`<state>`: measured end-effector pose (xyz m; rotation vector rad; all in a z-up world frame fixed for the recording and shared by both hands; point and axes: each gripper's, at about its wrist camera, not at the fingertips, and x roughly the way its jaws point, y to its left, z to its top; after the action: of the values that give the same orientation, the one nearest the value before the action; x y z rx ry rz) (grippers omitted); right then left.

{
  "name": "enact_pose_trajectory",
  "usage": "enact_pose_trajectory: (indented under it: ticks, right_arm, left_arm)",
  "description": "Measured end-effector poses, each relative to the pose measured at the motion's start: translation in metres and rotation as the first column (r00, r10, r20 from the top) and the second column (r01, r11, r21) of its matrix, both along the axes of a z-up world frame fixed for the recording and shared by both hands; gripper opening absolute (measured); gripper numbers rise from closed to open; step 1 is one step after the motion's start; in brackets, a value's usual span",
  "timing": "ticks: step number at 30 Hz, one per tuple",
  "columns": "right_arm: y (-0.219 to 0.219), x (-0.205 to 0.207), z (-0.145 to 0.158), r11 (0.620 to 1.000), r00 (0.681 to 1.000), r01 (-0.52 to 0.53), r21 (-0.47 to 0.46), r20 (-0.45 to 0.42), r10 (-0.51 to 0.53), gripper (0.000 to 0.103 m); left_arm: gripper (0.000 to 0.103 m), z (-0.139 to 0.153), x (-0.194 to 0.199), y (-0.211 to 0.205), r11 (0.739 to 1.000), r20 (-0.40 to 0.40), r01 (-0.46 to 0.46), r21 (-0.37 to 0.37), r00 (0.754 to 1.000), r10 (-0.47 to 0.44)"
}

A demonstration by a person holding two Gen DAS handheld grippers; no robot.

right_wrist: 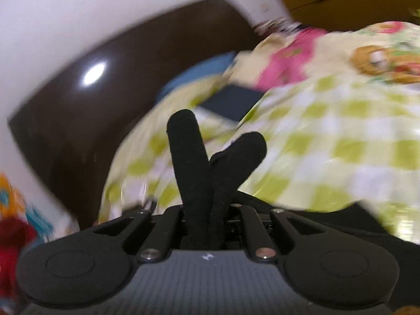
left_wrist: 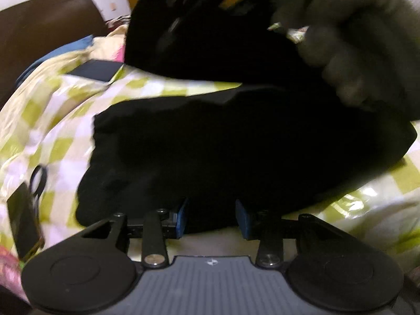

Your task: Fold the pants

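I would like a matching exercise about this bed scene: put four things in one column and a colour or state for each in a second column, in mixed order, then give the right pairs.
Things:
1. black fabric pants
2. checked bed sheet
3. right gripper
4. flat rectangular object near the pillows

Colour or state:
A. green and white squares
B. dark blue
C. shut on a fold of black cloth
D. lying in a dark heap on the sheet

Pairs: 1-D, 2-A, 3-C, 4-B
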<state>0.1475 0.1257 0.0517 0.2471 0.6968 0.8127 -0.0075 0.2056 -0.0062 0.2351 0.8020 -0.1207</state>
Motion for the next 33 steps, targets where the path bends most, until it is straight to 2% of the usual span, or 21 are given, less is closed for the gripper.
enact_pose_trajectory:
  ticks: [3,5,7,10,14,16,17,20,22,25,27,28,31,33]
  right_arm:
    - [0.037,-0.001,-0.024,0.996,0.999,-0.048,-0.077,-0.013,0.047,0.009]
    - [0.053,-0.005,-0.04,0.989,0.998,-0.057,-0.136,0.005,0.058,0.009]
    - [0.059,-0.008,-0.051,0.985,0.998,-0.056,-0.164,-0.02,0.054,0.01]
    - [0.064,-0.006,-0.057,0.984,1.0,-0.028,-0.177,-0.017,0.026,0.009]
    - [0.081,-0.012,-0.042,0.979,0.996,-0.004,-0.203,0.085,0.022,0.01]
    - [0.09,-0.015,-0.043,0.972,0.995,-0.041,-0.233,0.083,0.062,0.016]
    - [0.092,-0.013,-0.045,0.971,0.995,-0.074,-0.226,0.05,0.087,0.021]
    - [0.087,-0.013,-0.049,0.975,0.983,-0.182,-0.131,-0.049,0.177,0.029]
    - [0.082,-0.014,-0.048,0.975,0.977,-0.208,-0.073,-0.061,0.204,0.039]
    - [0.069,-0.01,-0.044,0.98,0.975,-0.201,0.011,-0.092,0.201,0.041]
    - [0.061,-0.014,-0.036,0.972,0.969,-0.229,0.046,-0.08,0.232,0.048]
    - [0.057,-0.019,-0.029,0.964,0.963,-0.26,0.052,-0.063,0.263,0.055]
    - [0.039,-0.03,-0.015,0.949,0.953,-0.296,0.108,-0.036,0.301,0.056]
    - [0.021,-0.031,-0.011,0.959,0.964,-0.258,0.117,-0.04,0.264,0.056]
  left_arm:
    - [0.054,-0.005,-0.008,0.014,0.999,-0.014,-0.029,-0.017,0.999,0.029]
    - [0.054,-0.009,-0.01,0.02,0.999,-0.028,-0.039,-0.027,0.999,0.038]
    - [0.054,-0.015,-0.013,0.025,0.998,-0.043,-0.048,-0.03,0.998,0.047]
    - [0.054,-0.018,-0.014,0.031,0.997,-0.06,-0.062,-0.043,0.996,0.059]
    - [0.054,-0.016,-0.018,0.035,0.996,-0.055,-0.077,-0.053,0.996,0.074]
    - [0.054,-0.013,-0.02,0.038,0.995,-0.046,-0.084,-0.056,0.996,0.081]
    - [0.054,-0.011,-0.021,0.04,0.994,-0.042,-0.089,-0.057,0.995,0.086]
    - [0.054,-0.008,-0.021,0.048,0.994,-0.041,-0.104,-0.042,0.994,0.103]
    - [0.054,-0.009,-0.023,0.053,0.993,-0.045,-0.115,-0.021,0.992,0.114]
    - [0.054,-0.007,-0.026,0.056,0.991,-0.053,-0.13,-0.006,0.99,0.13]
    - [0.055,-0.003,-0.028,0.059,0.991,-0.049,-0.136,0.002,0.989,0.136]
    - [0.055,-0.001,-0.028,0.06,0.991,-0.051,-0.137,0.009,0.989,0.137]
    - [0.055,0.007,-0.028,0.067,0.988,-0.047,-0.149,0.03,0.988,0.15]
    - [0.055,0.018,-0.028,0.069,0.987,-0.02,-0.154,0.052,0.988,0.155]
